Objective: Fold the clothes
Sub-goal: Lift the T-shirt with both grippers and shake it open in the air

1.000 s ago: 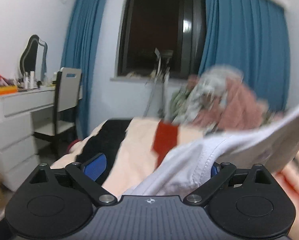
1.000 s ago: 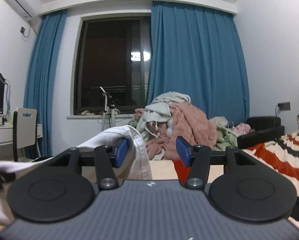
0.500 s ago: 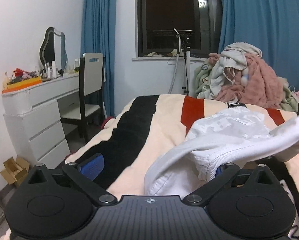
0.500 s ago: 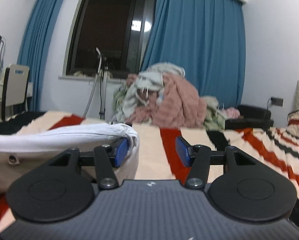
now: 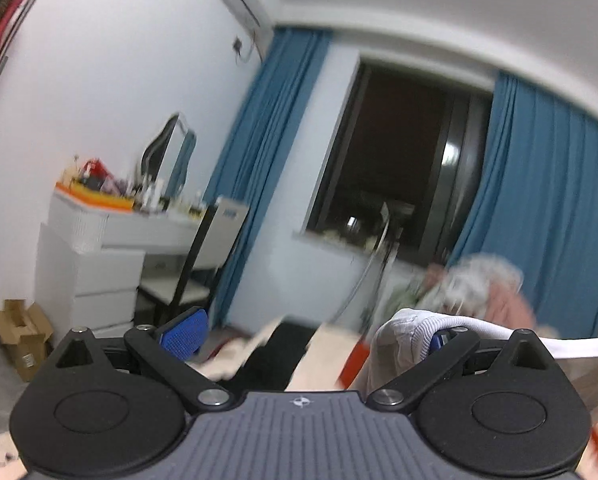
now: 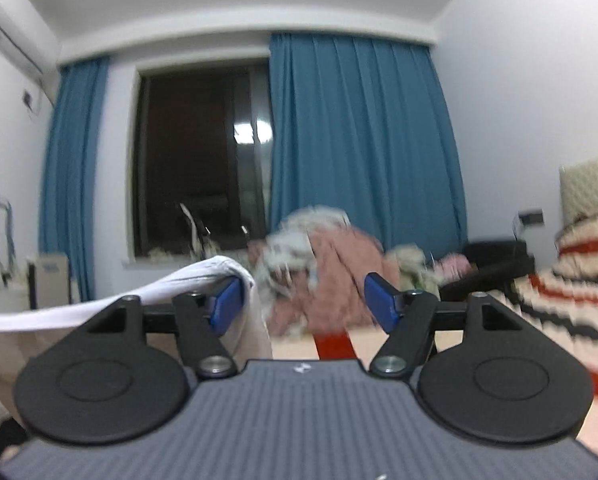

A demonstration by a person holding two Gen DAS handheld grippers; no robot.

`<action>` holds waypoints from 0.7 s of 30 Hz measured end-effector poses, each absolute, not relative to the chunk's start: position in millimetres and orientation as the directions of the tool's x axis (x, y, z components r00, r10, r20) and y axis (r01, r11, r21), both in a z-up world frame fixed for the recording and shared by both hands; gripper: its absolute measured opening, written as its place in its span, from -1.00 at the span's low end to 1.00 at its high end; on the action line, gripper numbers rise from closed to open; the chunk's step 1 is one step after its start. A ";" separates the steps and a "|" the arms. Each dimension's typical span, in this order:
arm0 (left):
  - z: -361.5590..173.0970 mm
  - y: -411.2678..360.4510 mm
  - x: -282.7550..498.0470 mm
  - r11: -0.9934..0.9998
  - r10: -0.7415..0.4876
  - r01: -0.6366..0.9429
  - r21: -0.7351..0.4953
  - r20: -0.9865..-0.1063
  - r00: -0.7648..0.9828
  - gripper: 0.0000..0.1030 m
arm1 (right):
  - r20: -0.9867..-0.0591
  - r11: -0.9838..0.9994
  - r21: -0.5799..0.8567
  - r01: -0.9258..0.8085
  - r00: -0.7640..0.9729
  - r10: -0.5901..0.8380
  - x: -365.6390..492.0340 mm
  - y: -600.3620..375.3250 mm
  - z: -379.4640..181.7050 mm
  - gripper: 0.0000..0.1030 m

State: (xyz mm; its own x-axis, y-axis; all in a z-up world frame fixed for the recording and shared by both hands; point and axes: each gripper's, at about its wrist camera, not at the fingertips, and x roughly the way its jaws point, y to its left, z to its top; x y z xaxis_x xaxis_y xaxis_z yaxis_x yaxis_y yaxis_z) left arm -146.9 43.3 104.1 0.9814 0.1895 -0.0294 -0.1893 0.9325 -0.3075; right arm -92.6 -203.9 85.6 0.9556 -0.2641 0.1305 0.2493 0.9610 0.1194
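Note:
A white garment (image 5: 415,326) hangs over the right finger of my left gripper (image 5: 311,334), whose jaws stand wide apart. The same white garment (image 6: 187,284) is draped over the left finger of my right gripper (image 6: 303,304), whose jaws are also wide apart. The cloth stretches taut between the two grippers, lifted above the striped bed cover (image 6: 559,308). Neither pair of pads is closed on the cloth; it is hooked over one finger of each. Both views are blurred by motion.
A pile of clothes, pink and grey (image 6: 331,256), lies at the far end of the bed below blue curtains (image 6: 363,140). A white dresser (image 5: 99,248) and chair (image 5: 203,264) stand at the left. A cardboard box (image 5: 19,332) sits on the floor.
Both grippers have swung upward with the white garment, tilting the views from the bed toward the window and ceiling. The left view has also rolled. The jaws have stayed apart.

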 end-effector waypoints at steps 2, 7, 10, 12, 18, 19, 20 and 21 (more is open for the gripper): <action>146.2 44.9 -161.6 0.932 0.174 -0.146 -0.332 0.055 0.983 0.98 | 0.177 0.968 0.133 0.215 0.955 -0.236 -107.9 -210.7 128.0 0.38; 266.4 41.7 -182.7 0.942 0.127 -0.058 -0.332 0.191 0.973 1.00 | 0.311 0.979 0.133 0.154 0.932 -0.189 -144.5 -224.9 252.0 0.38; 335.6 37.0 -185.0 0.947 0.094 -0.012 -0.321 0.239 0.966 1.00 | 0.375 0.983 0.131 0.132 0.911 -0.172 -159.0 -235.2 317.2 0.44; 381.8 33.8 -186.5 0.950 0.071 0.017 -0.312 0.271 0.960 1.00 | 0.394 0.985 0.127 0.119 0.905 -0.160 -163.4 -242.2 358.5 0.47; 462.4 13.8 -143.4 0.982 0.036 0.023 -0.190 0.300 0.953 1.00 | 0.363 0.989 0.108 0.103 0.922 -0.135 -134.4 -268.4 433.8 0.51; 466.6 9.1 -129.0 0.984 0.024 0.029 -0.175 0.293 0.956 1.00 | 0.351 0.989 0.101 0.107 0.926 -0.136 -124.1 -272.7 439.8 0.51; 467.0 3.8 -111.6 0.986 0.014 0.034 -0.166 0.278 0.960 1.00 | 0.338 0.989 0.093 0.112 0.931 -0.137 -113.3 -277.2 445.2 0.51; 465.3 -0.8 -94.1 0.986 0.006 0.037 -0.160 0.262 0.965 1.00 | 0.320 0.989 0.085 0.120 0.937 -0.141 -98.8 -283.1 446.4 0.51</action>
